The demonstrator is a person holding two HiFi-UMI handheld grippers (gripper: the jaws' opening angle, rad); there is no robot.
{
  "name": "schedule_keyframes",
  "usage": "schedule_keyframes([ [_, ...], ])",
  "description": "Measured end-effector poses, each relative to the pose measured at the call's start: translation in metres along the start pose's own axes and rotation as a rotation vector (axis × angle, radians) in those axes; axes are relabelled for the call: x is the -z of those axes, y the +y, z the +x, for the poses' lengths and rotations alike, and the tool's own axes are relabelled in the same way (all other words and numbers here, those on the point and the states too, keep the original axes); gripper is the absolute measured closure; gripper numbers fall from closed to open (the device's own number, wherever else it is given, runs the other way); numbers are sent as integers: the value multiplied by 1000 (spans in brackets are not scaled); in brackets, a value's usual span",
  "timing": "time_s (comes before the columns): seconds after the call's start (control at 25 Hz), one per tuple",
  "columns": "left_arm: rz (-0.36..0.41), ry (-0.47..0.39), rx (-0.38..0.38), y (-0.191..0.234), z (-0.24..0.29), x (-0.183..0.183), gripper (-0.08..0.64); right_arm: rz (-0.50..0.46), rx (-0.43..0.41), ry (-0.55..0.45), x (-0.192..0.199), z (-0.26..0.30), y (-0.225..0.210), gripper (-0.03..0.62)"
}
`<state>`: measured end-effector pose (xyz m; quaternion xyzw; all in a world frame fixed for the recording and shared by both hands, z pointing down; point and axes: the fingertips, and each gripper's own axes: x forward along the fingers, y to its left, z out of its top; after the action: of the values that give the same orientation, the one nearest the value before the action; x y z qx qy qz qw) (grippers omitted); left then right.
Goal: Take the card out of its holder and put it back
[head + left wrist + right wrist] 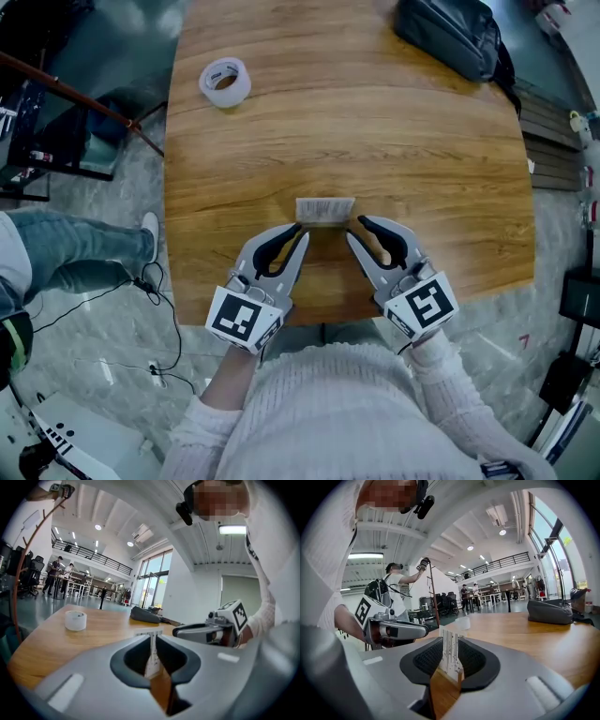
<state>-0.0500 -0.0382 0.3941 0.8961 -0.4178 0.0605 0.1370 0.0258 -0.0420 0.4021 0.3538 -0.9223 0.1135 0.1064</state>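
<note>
At the near edge of the wooden table [375, 122], about midway along it, the person's two arms in a white knitted sleeve [441, 370] bring both grippers in toward each other. The left gripper [300, 231] is closed, its two fingers pinching the left end of the card [325, 209]. In the left gripper view the card shows edge-on, clamped between the dark pads. The right gripper [357, 223] is likewise closed, on the card's right end. In the right gripper view the white, bar-printed card stands upright between its ribbed pads. The card itself stands on its long edge just beyond the grippers, a little in from the near edge and parallel to it. The holder cannot be told apart from the card in any view.

Farther off, well apart from the card, a roll of clear tape [225, 82] lies flat near the far left corner. A dark bag [448, 36] rests at the far right corner.
</note>
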Motion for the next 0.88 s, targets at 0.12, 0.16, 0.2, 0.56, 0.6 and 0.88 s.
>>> schedule_keyframes([
  [0.12,-1,-3,17,-13,-4,-4,527,-27,-7,-2,-7,-9,12,515],
  [0.16,4,-4,21,-16,-6,-5,529,-36,-6,-2,-9,-11,16,525],
  [0.2,10,-5,23,-19,-7,-7,532,-42,-5,-5,-12,-13,20,532],
  [0.56,-19,19,31,-35,-14,-12,551,-11,-12,4,-15,-25,41,566],
  [0.6,-34,23,27,-36,-15,-11,551,-5,-9,8,-15,-25,42,579],
  [0.88,-99,54,21,-47,-18,-1,551,7,-16,20,-17,-27,49,592],
])
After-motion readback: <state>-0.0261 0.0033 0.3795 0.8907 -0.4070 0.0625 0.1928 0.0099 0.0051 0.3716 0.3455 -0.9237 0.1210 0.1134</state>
